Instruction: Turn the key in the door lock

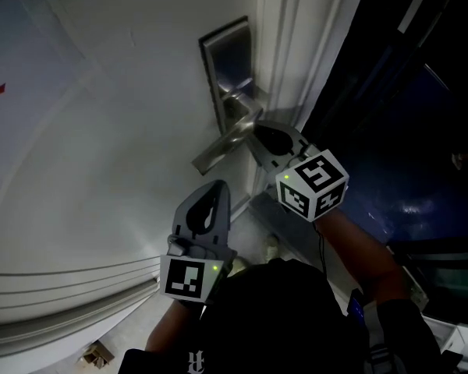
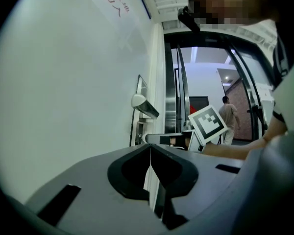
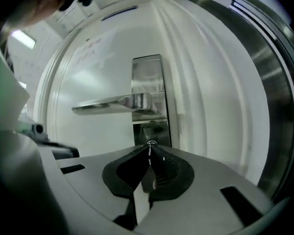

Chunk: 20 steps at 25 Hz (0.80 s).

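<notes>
A white door [image 1: 101, 146] carries a steel lock plate [image 1: 226, 61] with a lever handle [image 1: 222, 148] pointing left. My right gripper [image 1: 259, 137] sits just under the handle, against the lower part of the plate. In the right gripper view its jaws [image 3: 150, 147] are closed, and a small metal key head [image 3: 150, 143] shows at their tips in front of the lock plate [image 3: 148, 72]. My left gripper [image 1: 211, 192] hangs lower, away from the door hardware, shut with nothing in it [image 2: 150, 150]. The left gripper view shows the handle [image 2: 146, 105] and the right gripper's marker cube [image 2: 207, 123].
The white door frame [image 1: 296, 45] runs right of the plate, with dark glass [image 1: 405, 131] beyond it. In the left gripper view, a person [image 2: 229, 116] walks far off in a hallway. Small debris [image 1: 97, 355] lies on the floor at the bottom left.
</notes>
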### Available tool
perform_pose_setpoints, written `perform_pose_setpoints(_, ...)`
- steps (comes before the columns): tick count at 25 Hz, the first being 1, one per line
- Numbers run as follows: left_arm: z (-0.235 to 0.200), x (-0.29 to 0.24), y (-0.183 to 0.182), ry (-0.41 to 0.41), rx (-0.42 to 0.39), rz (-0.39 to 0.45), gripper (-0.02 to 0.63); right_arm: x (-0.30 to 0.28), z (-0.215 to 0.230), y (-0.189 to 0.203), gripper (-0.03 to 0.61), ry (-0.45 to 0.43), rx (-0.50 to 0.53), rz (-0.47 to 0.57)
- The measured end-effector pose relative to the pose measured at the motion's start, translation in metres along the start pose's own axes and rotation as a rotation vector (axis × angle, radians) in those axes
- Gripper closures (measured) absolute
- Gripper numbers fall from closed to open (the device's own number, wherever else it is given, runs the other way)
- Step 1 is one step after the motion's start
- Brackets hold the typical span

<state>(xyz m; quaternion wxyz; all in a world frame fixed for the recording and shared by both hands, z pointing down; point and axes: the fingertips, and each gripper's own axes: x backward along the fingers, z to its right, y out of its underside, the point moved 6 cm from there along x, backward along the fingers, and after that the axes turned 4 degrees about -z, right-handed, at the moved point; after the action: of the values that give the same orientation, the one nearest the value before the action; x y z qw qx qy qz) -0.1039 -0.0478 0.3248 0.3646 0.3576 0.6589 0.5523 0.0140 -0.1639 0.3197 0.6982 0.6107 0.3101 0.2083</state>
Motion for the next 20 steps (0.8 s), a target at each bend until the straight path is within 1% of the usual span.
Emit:
perform_pose_setpoints(5,0.004,-0.001,0.000,0.002,-0.012,-0.005,0.605,-0.001,0.010,0.006,0.557,-0.129,-0.413,0.015)
perform_pose_setpoints(7,0.006,-0.002,0.000,0.002,-0.016,-0.007,0.606,-0.002,0.013,0.009,0.557,-0.177,-0.547,0.027)
perform_pose_setpoints(11,0.008,-0.003,-0.001,-0.003,-0.023,-0.009,0.605,-0.004,0.021,0.011,0.555,-0.270,-0.776,0.050)
perform_pose_setpoints(13,0.010,-0.004,-0.002,-0.009,-0.025,-0.009,0.605,-0.004,0.024,0.020,0.555,-0.297,-0.941,0.043)
perform_pose_setpoints(15,0.011,-0.004,-0.002,-0.014,-0.027,-0.011,0.606,-0.006,0.024,0.025,0.555,-0.349,-1.103,0.052)
perform_pose_setpoints(17,0.012,-0.005,-0.003,-0.019,-0.030,-0.010,0.606,-0.008,0.023,0.028,0.555,-0.417,-1.216,0.077)
perform_pose_setpoints(20,0.014,-0.006,-0.003,-0.026,-0.031,-0.011,0.606,-0.010,0.023,0.031,0.555,-0.480,-1.320,0.103)
